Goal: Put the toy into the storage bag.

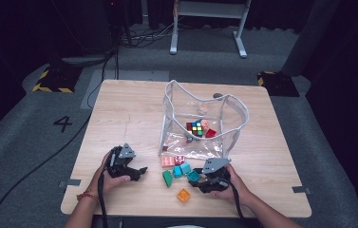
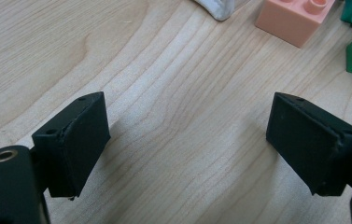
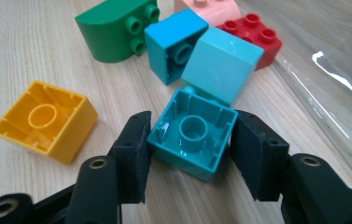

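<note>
Risk noted: right gripper [image 3: 190,156], jaws clamped on the upturned teal hollow plastic brick [image 3: 193,133], could topple the pale-teal block [image 3: 222,63] leaning just behind that brick; left gripper [image 2: 187,140] jaws wide, empty.

We see a pale, matt wooden table [image 1: 119,114] with fine grain. On it stands a clear, glossy plastic bag with white trim [image 1: 200,118]. At 6 o'clock from the bag, a shiny, smooth teal plastic brick [image 3: 192,135] lies upturned between the matt, rubbery black pads [image 3: 134,154], a glossy yellow plastic brick [image 3: 45,119] at its 9 o'clock.
</note>
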Demonstrator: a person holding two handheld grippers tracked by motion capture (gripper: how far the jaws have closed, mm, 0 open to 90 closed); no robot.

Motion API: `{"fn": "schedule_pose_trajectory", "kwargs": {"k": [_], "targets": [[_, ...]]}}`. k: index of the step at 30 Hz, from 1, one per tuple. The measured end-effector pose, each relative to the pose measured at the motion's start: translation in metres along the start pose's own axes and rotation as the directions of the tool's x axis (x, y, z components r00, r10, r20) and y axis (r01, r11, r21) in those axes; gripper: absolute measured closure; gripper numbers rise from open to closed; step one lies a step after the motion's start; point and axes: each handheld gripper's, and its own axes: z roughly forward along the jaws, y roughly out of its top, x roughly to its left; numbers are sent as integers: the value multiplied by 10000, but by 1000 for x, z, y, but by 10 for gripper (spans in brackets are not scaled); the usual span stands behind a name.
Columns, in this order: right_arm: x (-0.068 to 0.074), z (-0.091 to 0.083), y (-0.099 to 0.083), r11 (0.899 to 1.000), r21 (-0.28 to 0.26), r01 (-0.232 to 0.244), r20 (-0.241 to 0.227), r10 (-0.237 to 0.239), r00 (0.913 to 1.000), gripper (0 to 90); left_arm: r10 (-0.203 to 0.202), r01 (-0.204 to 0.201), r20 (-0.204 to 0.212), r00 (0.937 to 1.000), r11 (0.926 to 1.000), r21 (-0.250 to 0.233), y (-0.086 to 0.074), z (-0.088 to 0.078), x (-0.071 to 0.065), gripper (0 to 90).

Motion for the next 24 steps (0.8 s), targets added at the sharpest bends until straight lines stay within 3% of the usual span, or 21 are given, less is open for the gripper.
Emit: {"fn": "schedule_pose_trajectory", "kwargs": {"k": [1, 2, 4, 8, 15, 24], "targets": [[-2, -2, -1, 9999, 54, 153, -31, -153, 9999, 507, -2, 2, 1, 10000, 10000, -3, 0, 0, 0, 134], [-2, -4, -2, 9998, 56, 174, -47, -174, 9998, 583, 4, -4, 0, 10000, 10000, 0, 0, 0, 0, 135], [-6, -9, -5, 9988, -151, 466, -111, -468, 9988, 591, -2, 2, 2, 10000, 10000, -4, 0, 0, 0, 134], [-12, -22, -9, 9987, -137, 485, 164, -482, 9987, 594, 4, -4, -2, 10000, 10000, -1, 0, 0, 0, 134], [-27, -54, -17, 9983, -562, 181, 736, -139, 9972, 595, 7, -7, -2, 10000, 10000, -4, 0, 0, 0, 135], [-49, -95, -35, 9965, -725, -417, 1622, 530, 9853, 596, -2, 2, 0, 10000, 10000, -5, 0, 0, 0, 135]]}}
